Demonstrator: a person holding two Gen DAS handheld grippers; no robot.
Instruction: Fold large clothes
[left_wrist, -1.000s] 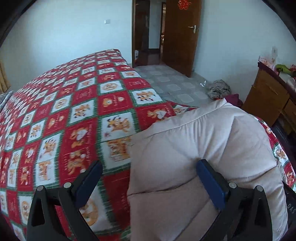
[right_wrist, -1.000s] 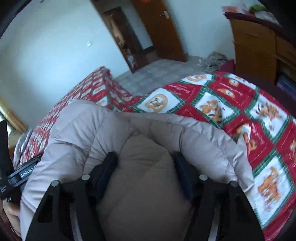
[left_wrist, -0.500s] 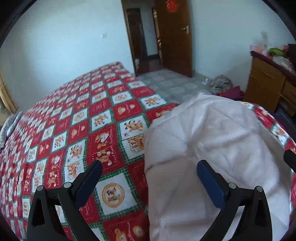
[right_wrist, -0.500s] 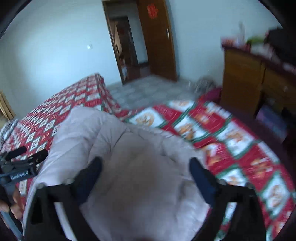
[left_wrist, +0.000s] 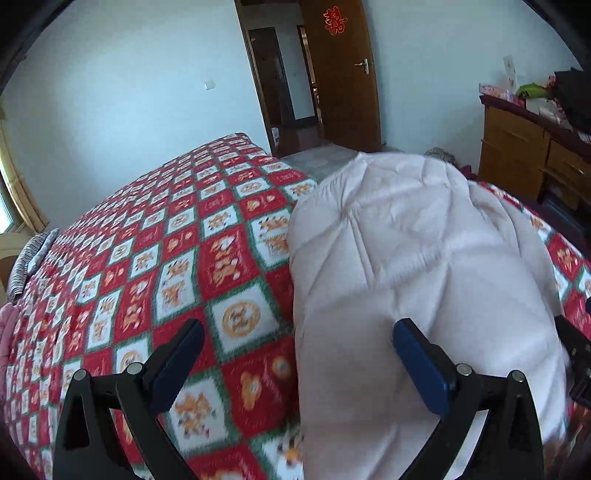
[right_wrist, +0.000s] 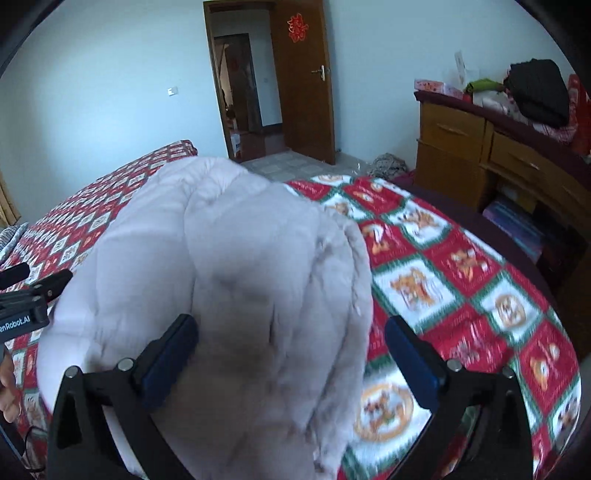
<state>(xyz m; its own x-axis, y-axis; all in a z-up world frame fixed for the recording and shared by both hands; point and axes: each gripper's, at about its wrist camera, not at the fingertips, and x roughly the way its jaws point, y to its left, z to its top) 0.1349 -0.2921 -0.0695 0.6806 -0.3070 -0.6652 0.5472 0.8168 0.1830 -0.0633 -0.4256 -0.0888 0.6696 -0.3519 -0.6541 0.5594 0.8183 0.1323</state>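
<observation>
A pale pink quilted jacket (left_wrist: 406, 258) lies bundled on the bed's red, green and white checked cover (left_wrist: 166, 266). My left gripper (left_wrist: 299, 354) hovers open above the jacket's left edge, its right finger (left_wrist: 421, 365) over the fabric and its left finger over the cover. In the right wrist view the jacket (right_wrist: 221, 258) fills the middle. My right gripper (right_wrist: 291, 347) hangs wide open above it, the pads clear of the cloth. The left gripper (right_wrist: 29, 295) shows at that view's left edge, with a hand (right_wrist: 5, 384) below it.
A wooden dresser (right_wrist: 480, 158) with piled items stands right of the bed. Beyond the bed's foot are a tiled floor, a grey bundle (right_wrist: 388, 164) and an open brown door (right_wrist: 306, 81). Striped cloth (left_wrist: 29, 258) lies at the bed's far left.
Both grippers have drawn back and risen from the jacket. The right gripper's jaws, closer together around the fabric before, have spread wide and let it go. The left stayed open.
</observation>
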